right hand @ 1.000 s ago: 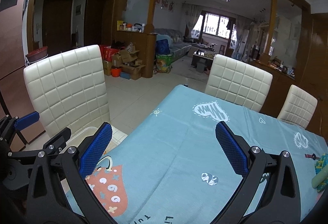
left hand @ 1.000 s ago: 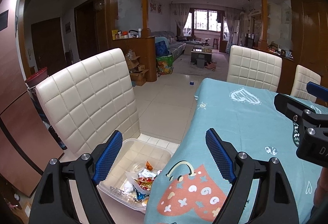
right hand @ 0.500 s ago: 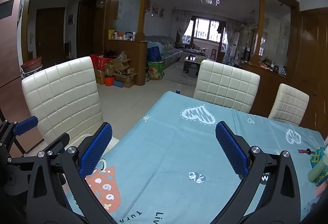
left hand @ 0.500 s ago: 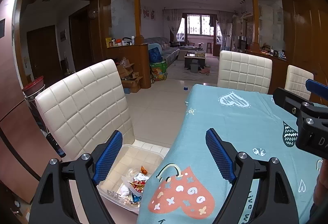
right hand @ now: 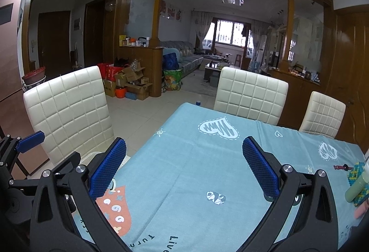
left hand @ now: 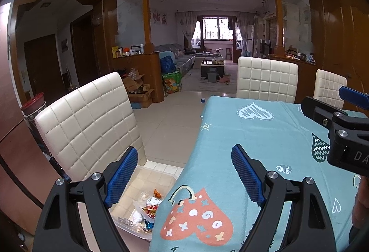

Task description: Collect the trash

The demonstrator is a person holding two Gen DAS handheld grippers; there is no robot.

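- The left gripper (left hand: 184, 173) hangs over the near left edge of the table (left hand: 265, 136), its jaws wide apart with nothing between them.
- The right gripper (right hand: 184, 166) sits above the tablecloth, jaws likewise spread and empty.
- Only the left wrist view shows the clear plastic bin (left hand: 161, 177) on the floor below the table edge, beside the near white chair (left hand: 90, 118); the trash (left hand: 148, 208) (crumpled wrappers, some red and blue) lies in its bottom.
- Only the right wrist view shows the things at the table's right edge: a pale green tube (right hand: 356, 187) lying on a beaded blue-and-yellow item (right hand: 356, 173), with a small dark red piece (right hand: 341, 167) just beside them.
- Each view catches the other gripper at its margin: the right one at the right edge of the left view, the left one at the left edge of the right view.
- Against a second ago, both views have tilted up: the table's far end and the chairs behind it sit lower in frame, and less of the bin's contents shows past the tablecloth. The jaws' spread is unchanged.
- The middle of the cloth between the grippers and the far chairs (right hand: 251, 95) lies bare; tiled floor (left hand: 166, 127) opens to the left of the table.
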